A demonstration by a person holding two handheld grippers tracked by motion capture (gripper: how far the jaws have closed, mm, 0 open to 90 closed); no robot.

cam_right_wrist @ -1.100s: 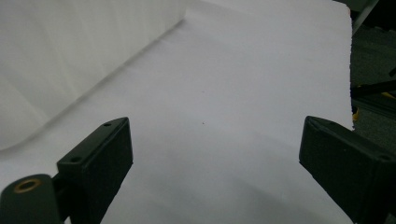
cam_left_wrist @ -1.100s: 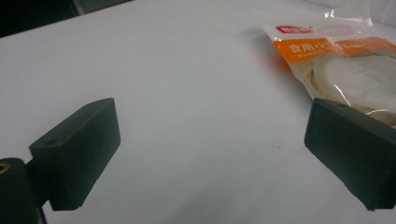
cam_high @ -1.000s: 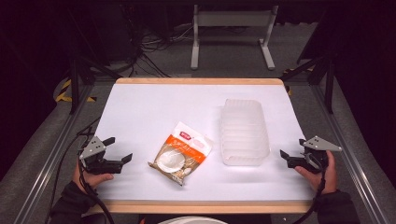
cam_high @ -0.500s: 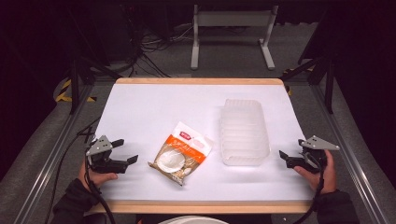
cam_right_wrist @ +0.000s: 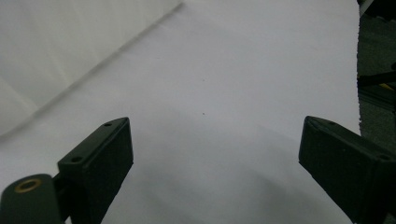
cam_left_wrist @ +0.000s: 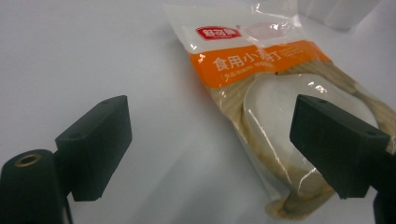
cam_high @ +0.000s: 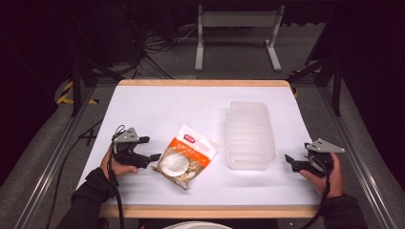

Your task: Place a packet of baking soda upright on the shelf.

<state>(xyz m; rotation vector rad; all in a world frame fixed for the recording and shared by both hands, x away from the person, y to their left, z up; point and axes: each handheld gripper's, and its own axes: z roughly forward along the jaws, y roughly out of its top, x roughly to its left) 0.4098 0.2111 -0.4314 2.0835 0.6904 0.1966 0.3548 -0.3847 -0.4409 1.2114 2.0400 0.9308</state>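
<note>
A clear snack bag [cam_high: 186, 156] with an orange band and a round white piece inside lies flat on the white table [cam_high: 157, 107], left of centre. In the left gripper view the snack bag [cam_left_wrist: 280, 107] is close ahead. My left gripper [cam_high: 152, 153] is open at the bag's left edge, and its right jaw hangs over the white round. A translucent ribbed plastic container [cam_high: 249, 133] stands right of the bag. My right gripper [cam_high: 289, 162] is open near the table's right front, just right of the container, with bare tabletop between its jaws.
The container's wall [cam_right_wrist: 56, 56] rises at the left of the right gripper view. The table's right edge [cam_right_wrist: 358, 70] runs close beside the right gripper. A metal stand [cam_high: 236, 28] and cables lie on the floor beyond the table's far edge.
My left gripper has moved right along the table's front toward the bag, until its jaws reach the bag's edge. The right gripper has hardly moved.
</note>
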